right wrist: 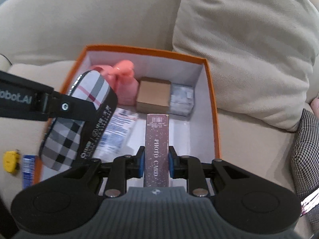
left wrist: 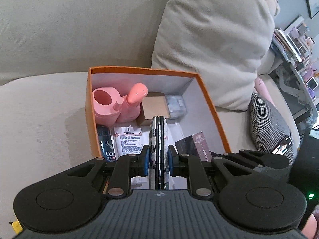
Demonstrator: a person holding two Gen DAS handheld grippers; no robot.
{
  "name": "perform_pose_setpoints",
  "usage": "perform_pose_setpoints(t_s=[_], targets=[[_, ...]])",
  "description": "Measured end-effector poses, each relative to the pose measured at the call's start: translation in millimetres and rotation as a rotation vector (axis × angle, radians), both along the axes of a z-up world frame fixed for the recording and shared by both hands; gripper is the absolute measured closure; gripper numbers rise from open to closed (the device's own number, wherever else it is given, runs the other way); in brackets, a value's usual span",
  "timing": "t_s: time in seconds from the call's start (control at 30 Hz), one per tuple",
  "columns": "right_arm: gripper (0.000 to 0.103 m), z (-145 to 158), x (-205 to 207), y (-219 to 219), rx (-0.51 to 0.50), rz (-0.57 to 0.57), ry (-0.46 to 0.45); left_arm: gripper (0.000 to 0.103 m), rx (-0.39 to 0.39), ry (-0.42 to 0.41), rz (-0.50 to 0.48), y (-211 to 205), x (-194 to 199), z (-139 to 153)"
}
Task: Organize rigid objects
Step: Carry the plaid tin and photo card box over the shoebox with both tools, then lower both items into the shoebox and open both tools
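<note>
An orange box [left wrist: 209, 101] with a white inside sits on a beige sofa. My left gripper [left wrist: 158, 155] is shut on a plaid glasses case [left wrist: 158, 139], held on edge over the box's near left part; the case also shows in the right wrist view [right wrist: 79, 119]. My right gripper [right wrist: 156, 163] is shut on a maroon "PHOTO CARD" box [right wrist: 156, 137], held over the box's near middle; it also shows in the left wrist view [left wrist: 197, 145]. Inside lie a pink watering can [left wrist: 111, 105], a brown carton [left wrist: 155, 109], a clear plastic box [left wrist: 176, 104], a Vaseline sachet [left wrist: 127, 139] and a Clear sachet [left wrist: 106, 143].
A large beige cushion [left wrist: 215, 49] leans behind the box's right side. A houndstooth cushion [left wrist: 267, 123] with a phone [left wrist: 283, 145] on it lies to the right. A yellow object [right wrist: 11, 161] and a blue packet [right wrist: 28, 169] lie on the sofa left of the box.
</note>
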State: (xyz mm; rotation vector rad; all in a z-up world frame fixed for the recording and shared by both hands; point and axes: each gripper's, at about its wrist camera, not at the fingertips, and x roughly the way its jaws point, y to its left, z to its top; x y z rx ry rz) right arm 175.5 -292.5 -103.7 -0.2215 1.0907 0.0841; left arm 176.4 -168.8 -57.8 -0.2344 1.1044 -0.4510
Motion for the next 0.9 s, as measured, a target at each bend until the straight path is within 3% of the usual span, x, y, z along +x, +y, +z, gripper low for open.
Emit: perform_pose_setpoints(t_s=[0.53,0.73,0.9], targets=[[0.079,-63,39,12,-0.247,0.092,0.051,0.083,-0.013,0.052,0.036,6,21,-23],[0.079,-74,42,6,-0.201,0.077,0.081,0.083,-0.009,0.059,0.038,9,23,-25],[0.075,-66,39,-2,-0.097,0.071,0.086,0.083,-0.016,0.065,0.043,10,22,-28]])
